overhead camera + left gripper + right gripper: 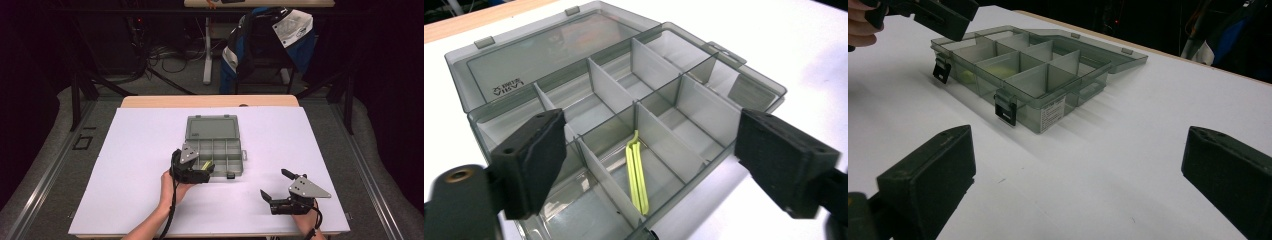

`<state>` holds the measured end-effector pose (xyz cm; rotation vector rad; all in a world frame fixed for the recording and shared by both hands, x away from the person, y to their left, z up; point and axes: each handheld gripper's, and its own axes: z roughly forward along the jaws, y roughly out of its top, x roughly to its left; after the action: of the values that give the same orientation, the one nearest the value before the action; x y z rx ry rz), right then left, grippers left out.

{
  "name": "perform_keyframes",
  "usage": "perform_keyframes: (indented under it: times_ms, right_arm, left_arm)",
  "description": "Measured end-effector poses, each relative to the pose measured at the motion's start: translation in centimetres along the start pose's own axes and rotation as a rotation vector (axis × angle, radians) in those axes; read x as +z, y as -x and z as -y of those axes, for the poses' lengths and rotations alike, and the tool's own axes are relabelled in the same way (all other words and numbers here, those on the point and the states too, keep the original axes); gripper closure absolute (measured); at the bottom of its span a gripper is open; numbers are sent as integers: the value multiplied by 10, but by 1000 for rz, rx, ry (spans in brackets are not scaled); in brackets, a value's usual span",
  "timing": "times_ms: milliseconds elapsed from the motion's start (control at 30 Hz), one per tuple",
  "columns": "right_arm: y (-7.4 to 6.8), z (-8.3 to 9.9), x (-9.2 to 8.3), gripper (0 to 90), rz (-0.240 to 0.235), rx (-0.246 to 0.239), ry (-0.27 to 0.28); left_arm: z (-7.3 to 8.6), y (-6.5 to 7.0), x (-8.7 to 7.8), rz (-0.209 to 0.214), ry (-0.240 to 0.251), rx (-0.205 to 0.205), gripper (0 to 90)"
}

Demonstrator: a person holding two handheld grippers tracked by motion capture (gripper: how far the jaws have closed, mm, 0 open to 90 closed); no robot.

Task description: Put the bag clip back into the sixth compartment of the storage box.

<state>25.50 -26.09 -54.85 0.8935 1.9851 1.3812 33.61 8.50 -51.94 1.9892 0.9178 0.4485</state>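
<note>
A grey see-through compartment box (214, 129) lies open mid-table, its lid flat behind it. A thin yellow-green loop (636, 172) rests in one front compartment; the other compartments I can see look bare. My left gripper (206, 169) hovers over the box's front-left corner, and the left gripper view shows this gripper (654, 150) open, its pads wide on either side of the loop's compartment and touching nothing. My right gripper (276, 185) sits low over the white sheet at the front right, open and holding nothing; the box (1048, 112) lies ahead of it in the right gripper view.
A white sheet (140, 165) covers the table, with a wooden edge (210, 101) at the back. Two black latches (1007, 107) hang from the box's front wall. Beyond the table stands a chair draped with a blue jacket (270, 45), and cables lie on the floor.
</note>
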Motion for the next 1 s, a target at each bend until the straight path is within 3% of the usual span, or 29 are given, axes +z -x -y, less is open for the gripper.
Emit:
perform_keyframes:
  times_ms: [267,500,1000]
  right_arm:
    - [0,0,1,5,-3,1,1]
    - [0,-1,3,6,-5,-4,1]
    - [-5,-3,1,6,-1,-17,-4]
  left_arm:
    - [3,-2,-10,0,25,-12,112]
    - [8,-3,-22,32,57,-6,108]
    - [31,-10,-54,-6,83,27,107]
